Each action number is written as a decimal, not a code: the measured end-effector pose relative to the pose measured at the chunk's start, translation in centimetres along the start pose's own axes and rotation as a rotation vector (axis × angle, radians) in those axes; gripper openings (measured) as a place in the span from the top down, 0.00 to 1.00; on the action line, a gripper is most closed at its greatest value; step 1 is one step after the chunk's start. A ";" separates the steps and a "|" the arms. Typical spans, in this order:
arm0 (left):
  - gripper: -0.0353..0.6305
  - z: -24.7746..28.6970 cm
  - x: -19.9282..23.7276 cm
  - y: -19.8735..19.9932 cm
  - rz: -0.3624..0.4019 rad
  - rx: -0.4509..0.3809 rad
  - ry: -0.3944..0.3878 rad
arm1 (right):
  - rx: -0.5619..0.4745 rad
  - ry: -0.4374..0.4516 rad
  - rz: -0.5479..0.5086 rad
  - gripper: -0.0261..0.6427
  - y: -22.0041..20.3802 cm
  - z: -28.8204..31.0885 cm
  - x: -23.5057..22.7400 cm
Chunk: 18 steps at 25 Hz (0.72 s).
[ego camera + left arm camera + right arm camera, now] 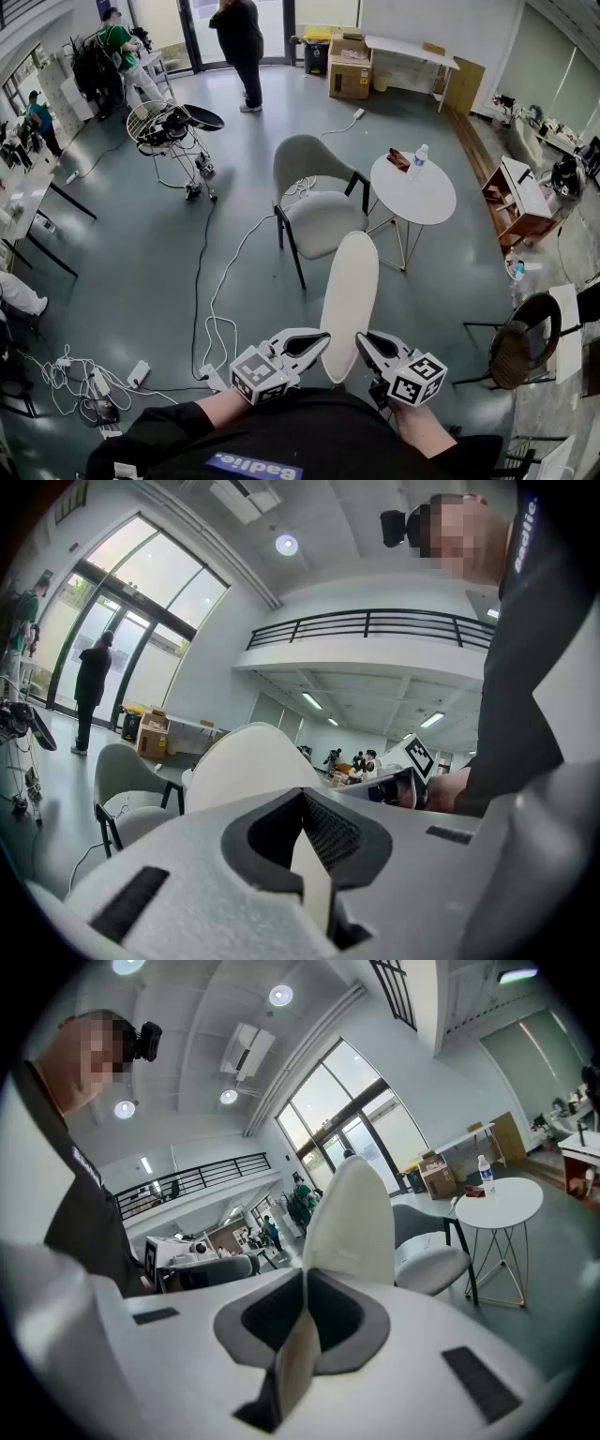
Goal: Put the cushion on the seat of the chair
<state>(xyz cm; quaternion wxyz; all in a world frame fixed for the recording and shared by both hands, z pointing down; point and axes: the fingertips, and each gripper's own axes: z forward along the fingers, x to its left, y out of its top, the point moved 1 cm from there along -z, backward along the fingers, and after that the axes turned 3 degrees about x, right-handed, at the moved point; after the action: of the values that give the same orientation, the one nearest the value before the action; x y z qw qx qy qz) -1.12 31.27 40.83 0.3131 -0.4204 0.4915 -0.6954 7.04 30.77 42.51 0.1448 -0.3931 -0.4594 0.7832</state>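
A flat, cream oval cushion hangs edge-up between my two grippers, stretching away from me toward the grey chair. My left gripper is shut on the cushion's near left edge, and my right gripper is shut on its near right edge. In the left gripper view the cushion rises past the closed jaws, with the chair beyond at the left. In the right gripper view the cushion stands upright from the jaws and the chair's seat lies behind it.
A round white table with a bottle stands right of the chair. Cables trail over the grey floor at the left. A dark wicker chair sits at the right. A person stands by the glass doors.
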 end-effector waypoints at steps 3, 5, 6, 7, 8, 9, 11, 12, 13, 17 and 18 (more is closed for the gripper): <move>0.92 0.2 -0.2 0.1 0.004 0.005 -0.008 | 0.005 -0.001 0.004 0.90 -0.1 0.0 -0.2; 0.93 0.2 -0.3 0.1 0.017 0.006 -0.010 | 0.007 0.001 0.004 0.90 -0.1 -0.1 -0.2; 0.92 0.2 -0.4 0.1 0.020 0.006 -0.010 | 0.006 0.001 0.005 0.90 -0.1 -0.3 -0.1; 0.92 0.2 -0.5 0.1 0.021 0.007 -0.009 | 0.006 0.002 0.006 0.90 -0.1 -0.4 -0.1; 0.92 0.3 -0.6 0.1 0.021 0.008 -0.008 | 0.006 0.002 0.008 0.90 -0.2 -0.5 -0.1; 0.92 0.3 -0.7 0.1 0.022 0.008 -0.007 | 0.006 0.003 0.009 0.90 -0.1 -0.6 -0.1; 0.92 0.5 -0.8 0.2 0.024 0.009 -0.005 | 0.004 0.003 0.011 0.90 0.0 -0.8 -0.2; 0.92 0.6 -0.9 0.2 0.024 0.008 -0.003 | 0.001 0.003 0.013 0.90 0.0 -0.9 -0.4; 0.92 0.7 -0.9 0.2 0.024 0.008 -0.001 | -0.005 0.003 0.018 0.90 0.1 -1.0 -0.6; 0.92 1.2 -0.9 0.4 0.024 0.005 0.004 | -0.034 0.010 0.047 0.90 0.5 -1.1 -1.2; 0.92 1.4 -0.9 0.4 0.027 0.006 0.005 | -0.038 0.014 0.050 0.90 0.5 -1.2 -1.3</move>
<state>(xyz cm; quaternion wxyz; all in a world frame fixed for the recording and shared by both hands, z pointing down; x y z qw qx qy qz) 0.55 31.30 40.45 0.3223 -0.4111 0.4959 -0.6937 8.88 30.41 42.39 0.1207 -0.4126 -0.4631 0.7751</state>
